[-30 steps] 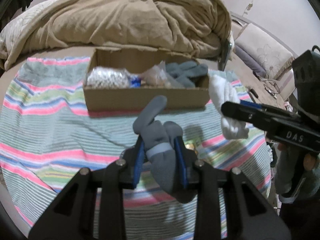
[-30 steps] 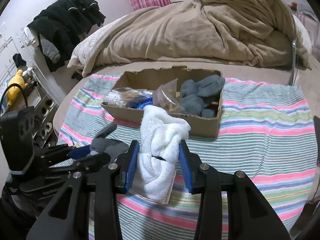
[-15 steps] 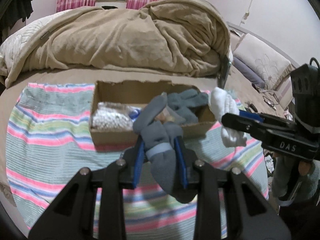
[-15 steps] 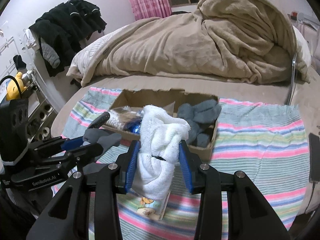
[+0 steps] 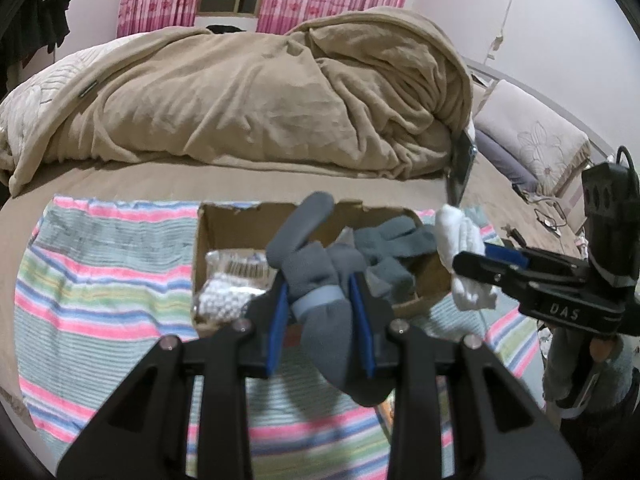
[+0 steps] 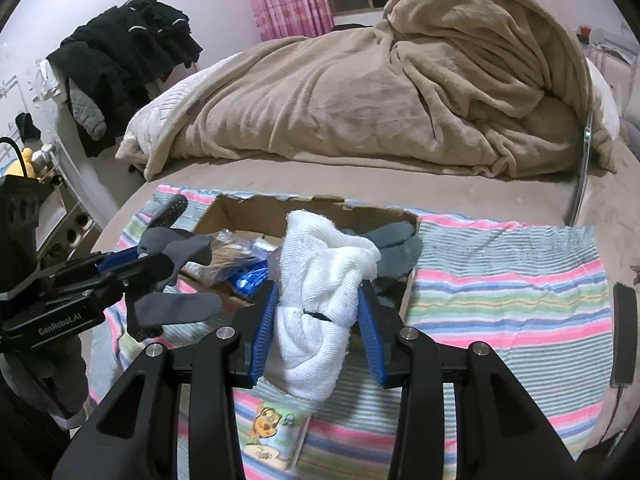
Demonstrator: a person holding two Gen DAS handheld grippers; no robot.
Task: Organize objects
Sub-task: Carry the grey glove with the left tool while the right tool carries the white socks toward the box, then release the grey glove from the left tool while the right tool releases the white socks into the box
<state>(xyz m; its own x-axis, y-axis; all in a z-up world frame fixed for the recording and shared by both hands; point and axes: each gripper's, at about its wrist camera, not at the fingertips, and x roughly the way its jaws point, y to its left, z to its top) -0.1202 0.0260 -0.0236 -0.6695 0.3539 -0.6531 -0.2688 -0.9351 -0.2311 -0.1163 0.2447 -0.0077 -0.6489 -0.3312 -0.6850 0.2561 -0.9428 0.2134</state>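
My left gripper (image 5: 320, 320) is shut on a grey glove (image 5: 320, 276) and holds it above the near side of a cardboard box (image 5: 224, 224). My right gripper (image 6: 318, 320) is shut on a white rolled cloth (image 6: 320, 280), held above the box's (image 6: 244, 216) near right corner. The box holds another grey glove (image 5: 394, 240), a bag of white beads (image 5: 224, 294) and a blue packet (image 6: 250, 278). Each gripper shows in the other's view: the right (image 5: 472, 264), the left (image 6: 160, 268).
The box sits on a striped towel (image 5: 100, 264) on a bed. A bunched tan blanket (image 5: 260, 96) lies behind. A small printed pack (image 6: 276, 432) lies on the towel below my right gripper. A black phone (image 6: 624, 336) lies at the towel's right edge.
Both grippers have risen and moved toward the box with their loads still held. The box now sits lower and directly under the glove and the cloth.
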